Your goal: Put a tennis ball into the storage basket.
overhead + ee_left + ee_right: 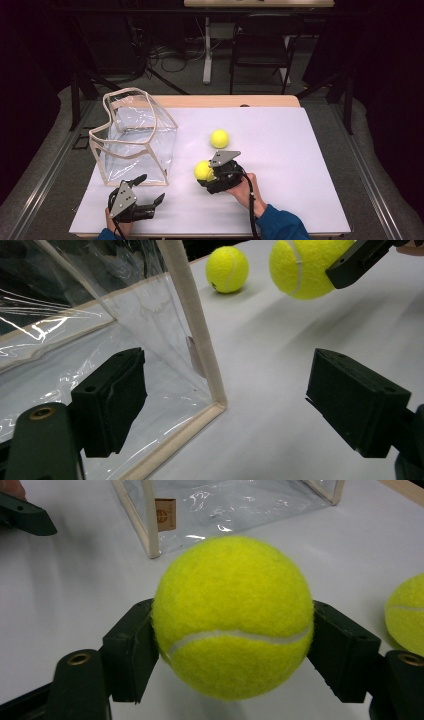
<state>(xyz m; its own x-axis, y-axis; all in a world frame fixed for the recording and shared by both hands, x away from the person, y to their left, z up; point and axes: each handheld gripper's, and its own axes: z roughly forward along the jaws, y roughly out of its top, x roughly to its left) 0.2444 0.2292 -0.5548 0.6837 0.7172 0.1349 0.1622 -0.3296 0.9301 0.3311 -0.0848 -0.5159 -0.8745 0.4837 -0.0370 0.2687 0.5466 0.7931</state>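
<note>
My right gripper [205,172] is shut on a yellow tennis ball [232,617], held a little above the white table near its middle front; the ball [202,170] faces left toward the bag. A second tennis ball [219,138] lies on the table just beyond it, also seen as a yellow ball [227,269] and at the right edge [407,612]. A clear plastic bag with beige trim [135,137] stands open-topped at the left. My left gripper [150,190] is open near the bag's front corner [212,385], with nothing between its fingers.
The white table [300,165] has free room on its right half. A black chair [262,47] and a desk leg stand on the floor behind the table. Dark curtains close both sides.
</note>
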